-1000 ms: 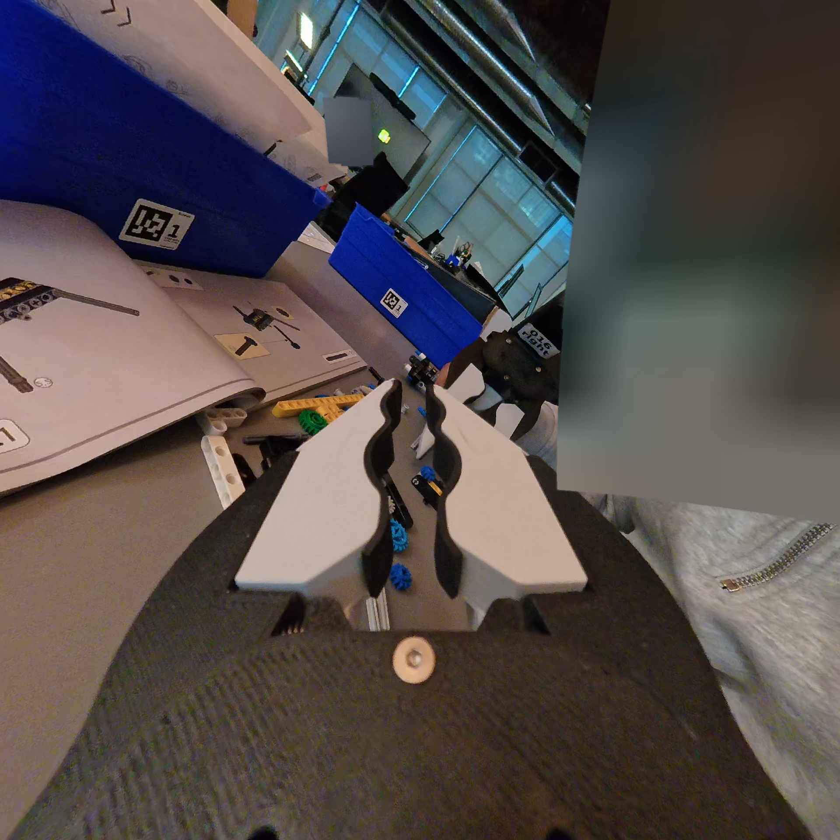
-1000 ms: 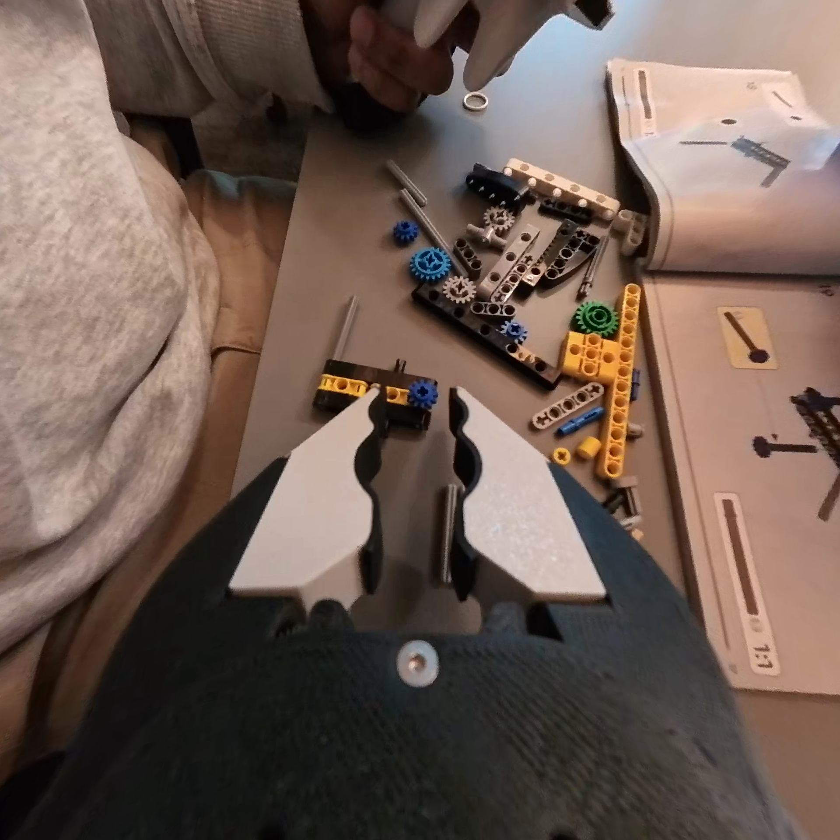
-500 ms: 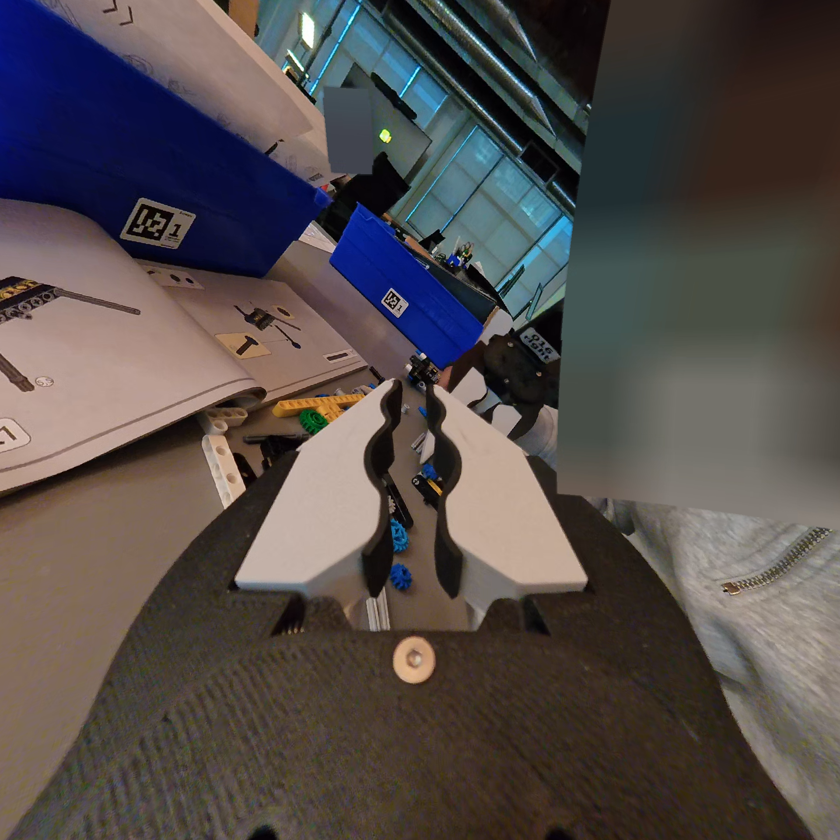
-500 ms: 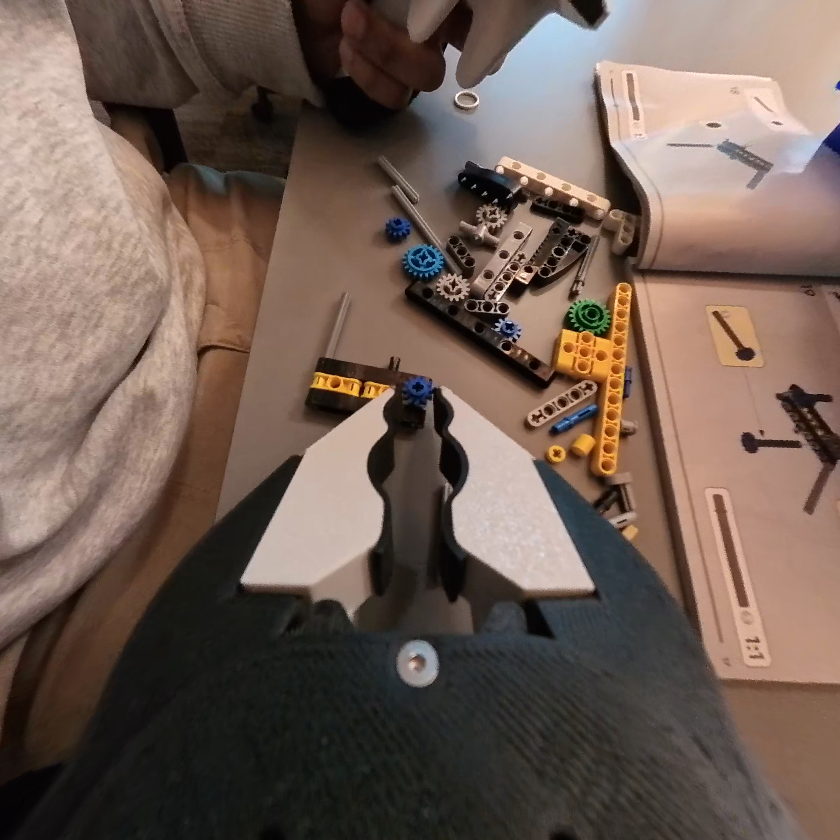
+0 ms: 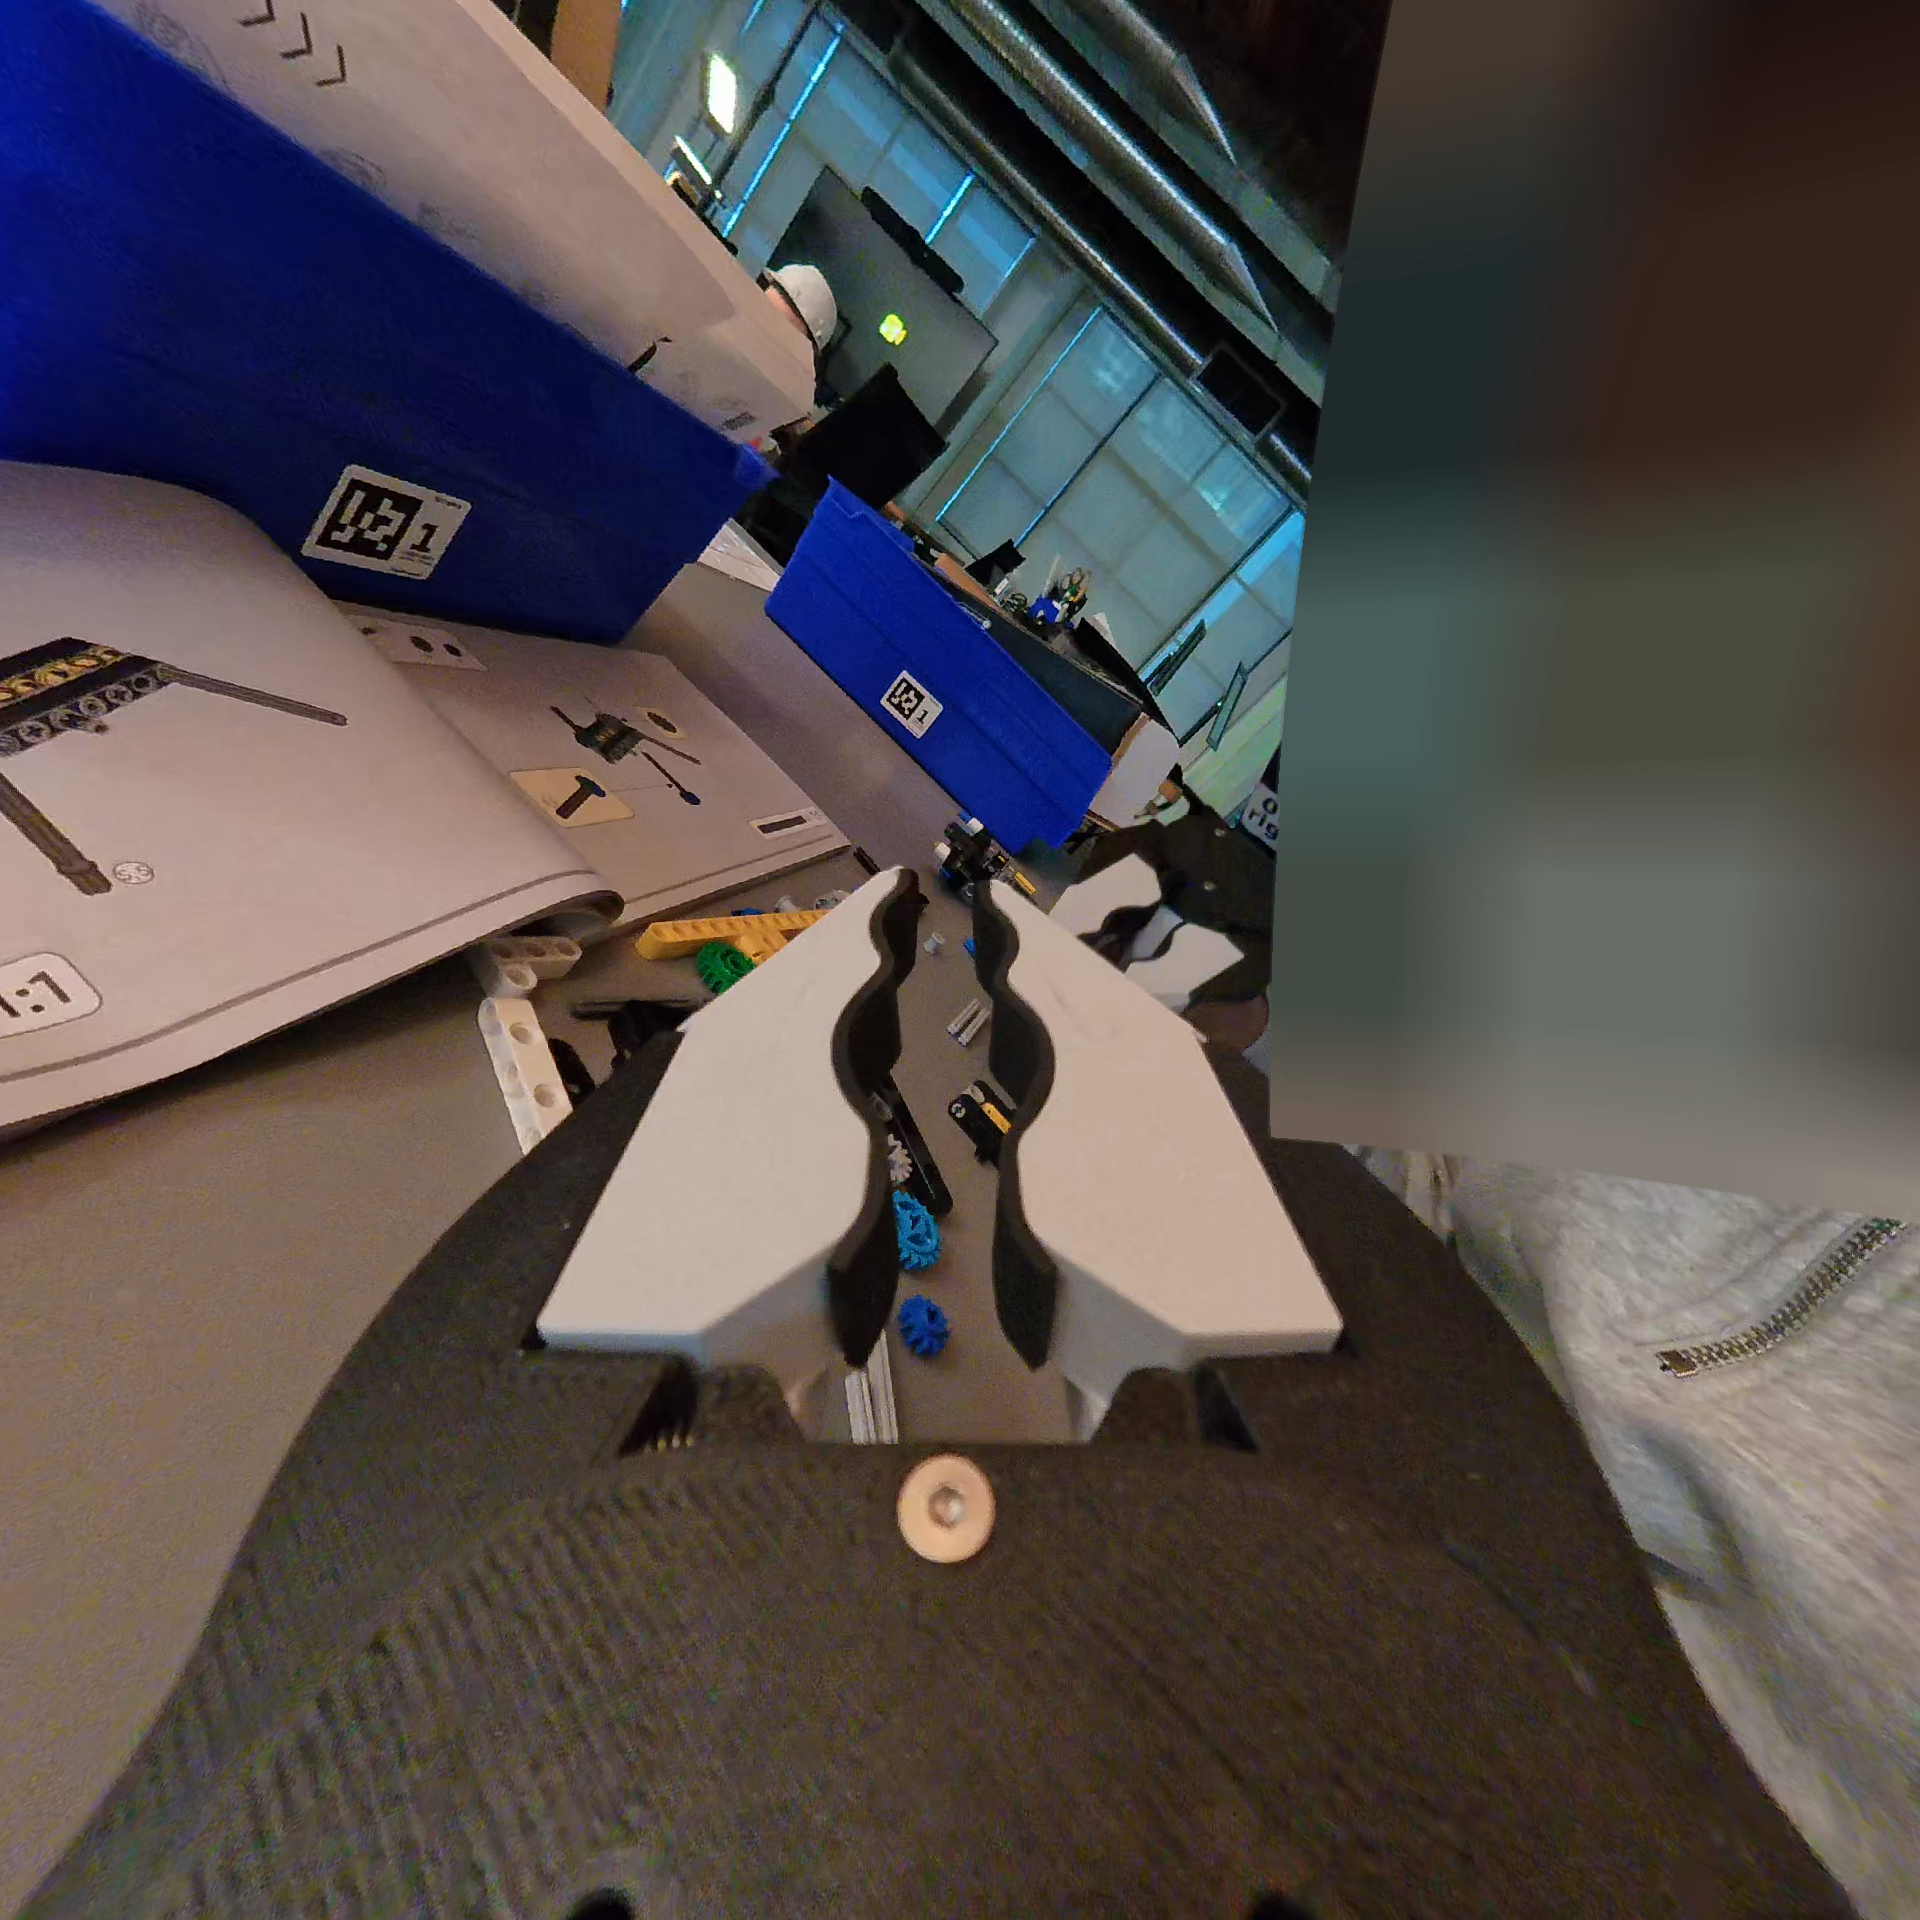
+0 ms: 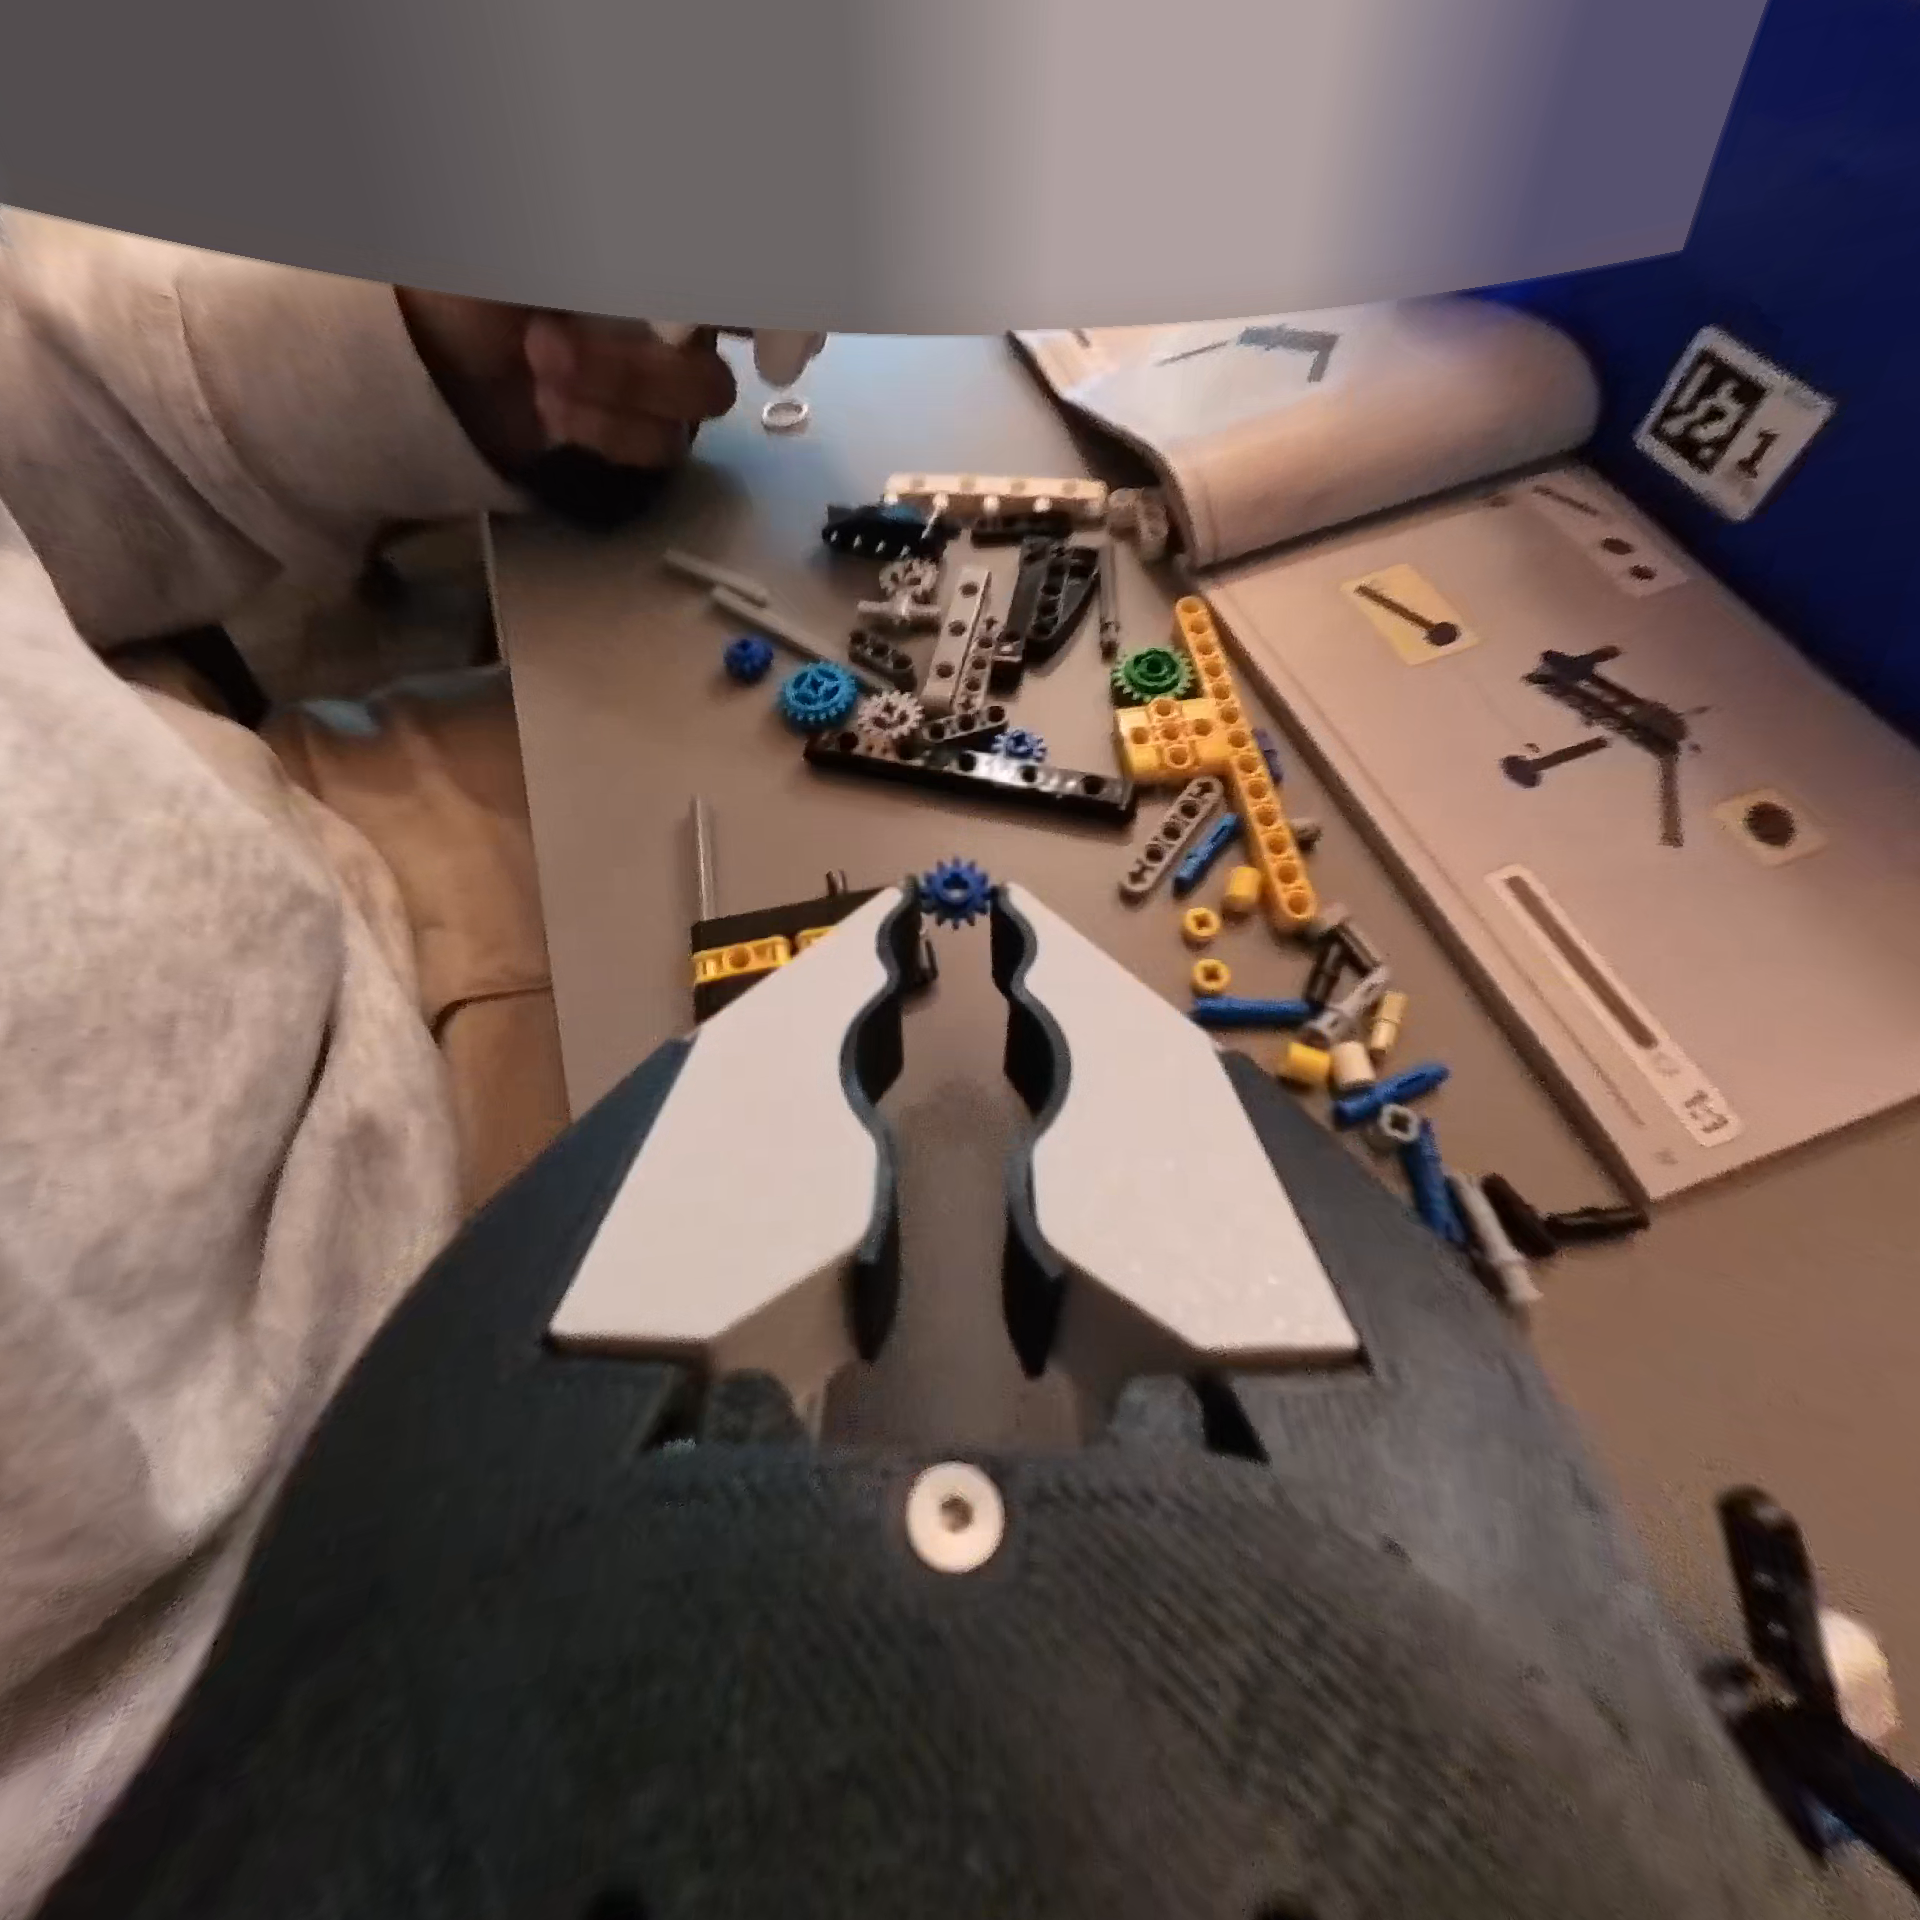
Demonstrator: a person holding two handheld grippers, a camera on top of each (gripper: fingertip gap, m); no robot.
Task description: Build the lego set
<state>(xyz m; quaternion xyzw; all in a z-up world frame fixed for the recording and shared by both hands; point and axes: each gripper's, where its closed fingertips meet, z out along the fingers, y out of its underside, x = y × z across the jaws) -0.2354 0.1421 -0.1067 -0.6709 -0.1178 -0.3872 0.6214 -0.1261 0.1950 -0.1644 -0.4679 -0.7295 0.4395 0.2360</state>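
Right gripper (image 6: 951, 904) is working nearest us, its jaws pinching a small blue gear (image 6: 948, 891) at the very tips, right above the black and yellow assembly (image 6: 764, 951) lying on the grey table (image 6: 623, 727). Just beyond, one long black beam (image 6: 971, 769) is lying across the loose pile, with one green gear (image 6: 1150, 673) touching the yellow beam (image 6: 1242, 748) to its right. Two more blue gears (image 6: 819, 693) are sitting left of the pile. Right of it all, the open instruction booklet (image 6: 1507, 831) is lying flat. Left gripper (image 5: 940, 914) is hovering low over the table, jaws slightly apart, gripping nothing. Two blue bins (image 5: 364, 343) are standing at the far end.
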